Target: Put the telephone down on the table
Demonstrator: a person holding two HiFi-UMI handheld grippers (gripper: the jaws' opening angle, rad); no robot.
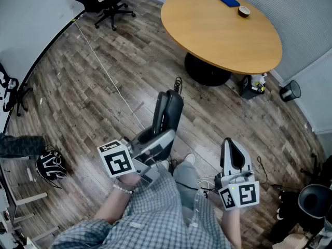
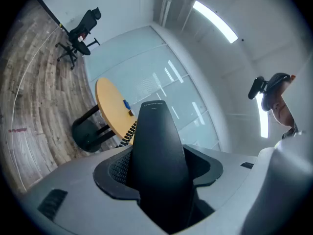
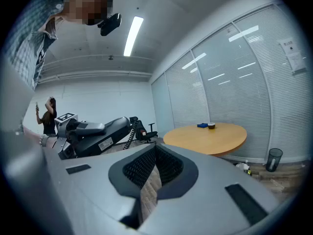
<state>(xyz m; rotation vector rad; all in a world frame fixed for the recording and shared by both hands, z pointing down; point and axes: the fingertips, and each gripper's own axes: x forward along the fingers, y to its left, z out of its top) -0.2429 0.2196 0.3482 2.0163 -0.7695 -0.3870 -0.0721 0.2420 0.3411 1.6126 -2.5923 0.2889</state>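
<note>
L tongs [image 2: 157, 173] clamp black phone handset [image 1: 170, 110], held well apart from round tabletop [image 1: 207, 35]. R tongs [image 3: 155, 153] closed, empty. Blue item [image 1: 229, 1] & cup [image 1: 244, 11] near tabletop's far edge.

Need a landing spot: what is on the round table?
A flat blue item and a small round cup near the table's far edge; anything under them is covered.

Both arms reach forward from the waist: the left gripper [image 1: 170, 101], held level, grips the telephone [image 2: 156, 151]; the right gripper [image 1: 231, 148], tipped slightly down, has its jaws together, empty
</note>
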